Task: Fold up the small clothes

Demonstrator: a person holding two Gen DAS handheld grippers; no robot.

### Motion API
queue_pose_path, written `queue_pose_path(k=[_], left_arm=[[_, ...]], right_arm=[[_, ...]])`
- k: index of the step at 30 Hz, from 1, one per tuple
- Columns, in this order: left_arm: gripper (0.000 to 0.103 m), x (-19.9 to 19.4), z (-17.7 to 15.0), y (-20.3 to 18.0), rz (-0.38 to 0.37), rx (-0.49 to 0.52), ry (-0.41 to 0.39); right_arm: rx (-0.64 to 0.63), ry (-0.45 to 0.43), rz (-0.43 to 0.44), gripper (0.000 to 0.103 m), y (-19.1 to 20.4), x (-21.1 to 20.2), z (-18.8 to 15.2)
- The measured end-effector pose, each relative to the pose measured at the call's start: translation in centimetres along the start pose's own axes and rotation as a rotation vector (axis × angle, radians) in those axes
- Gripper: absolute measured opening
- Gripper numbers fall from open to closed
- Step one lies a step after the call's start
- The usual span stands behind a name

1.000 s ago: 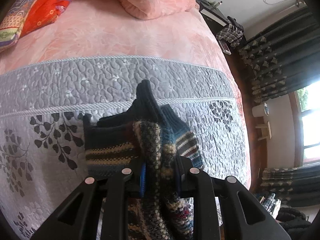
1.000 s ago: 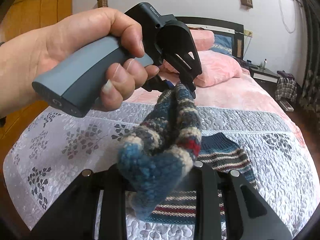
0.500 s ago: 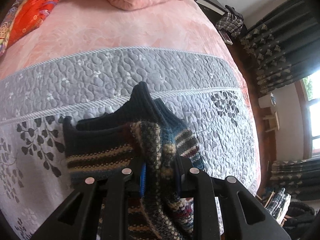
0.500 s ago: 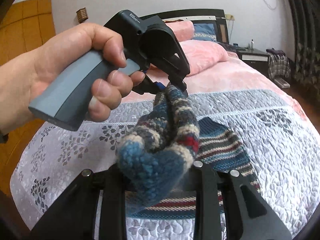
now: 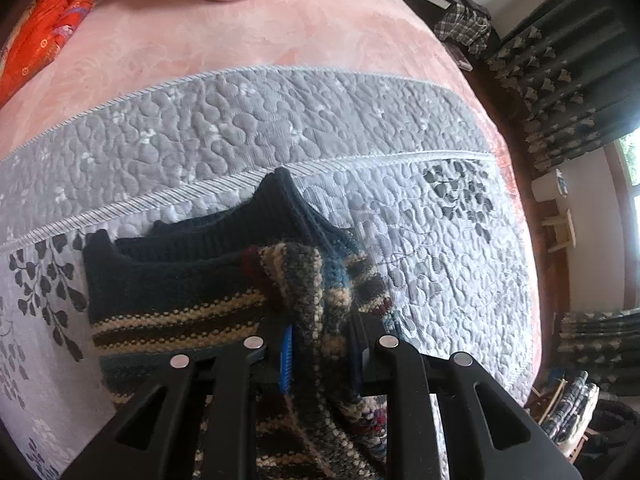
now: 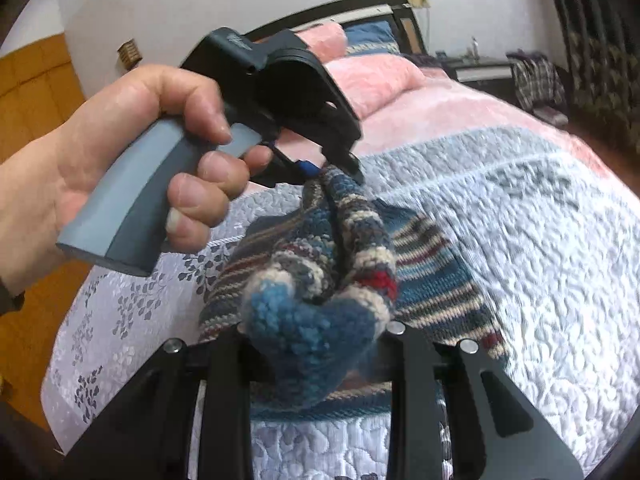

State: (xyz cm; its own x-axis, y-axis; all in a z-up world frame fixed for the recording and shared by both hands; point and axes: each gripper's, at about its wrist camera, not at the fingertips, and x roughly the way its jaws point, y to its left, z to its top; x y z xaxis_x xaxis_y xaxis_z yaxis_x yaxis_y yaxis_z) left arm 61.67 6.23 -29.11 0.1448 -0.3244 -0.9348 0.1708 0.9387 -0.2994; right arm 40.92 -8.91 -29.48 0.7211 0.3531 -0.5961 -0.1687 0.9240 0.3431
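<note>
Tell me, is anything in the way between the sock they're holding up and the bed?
Only the other sock lies on the quilt right under it. Both grippers, left and right, are clamped on the held sock, nothing between.

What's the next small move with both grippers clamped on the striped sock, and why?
Probably lower both together toward the sock lying on the quilt. The left gripper and right gripper each pinch one end of the striped sock, which hangs bunched above the flat sock. Laying it down aligned on that mate looks like the natural step before any fold.
</note>
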Motion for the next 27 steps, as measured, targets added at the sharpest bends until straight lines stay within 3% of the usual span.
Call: queue_pose_path(k=[13, 20, 24, 27], left_arm=[[0.021, 4.2, -0.3, -3.7, 0.167, 0.028, -0.056], [0.021, 5.6, -0.7, -5.8, 0.308, 0.024, -0.108], [0.027, 6.5, -0.8, -6.4, 0.312, 0.015, -0.138], [0.035, 6.2, -0.8, -6.4, 0.233, 0.017, -0.216]], right_arm=[[0.14, 0.053, 0.057, 0.025, -6.0, 1.2, -1.4], [0.285, 0.09, 0.139, 0.025, -9.5, 2.0, -2.4], [0.373, 0.11, 0.19, 0.025, -11.4, 2.5, -3.0], [0.427, 0.129, 0.217, 0.026, -12.7, 3.0, -3.6]])
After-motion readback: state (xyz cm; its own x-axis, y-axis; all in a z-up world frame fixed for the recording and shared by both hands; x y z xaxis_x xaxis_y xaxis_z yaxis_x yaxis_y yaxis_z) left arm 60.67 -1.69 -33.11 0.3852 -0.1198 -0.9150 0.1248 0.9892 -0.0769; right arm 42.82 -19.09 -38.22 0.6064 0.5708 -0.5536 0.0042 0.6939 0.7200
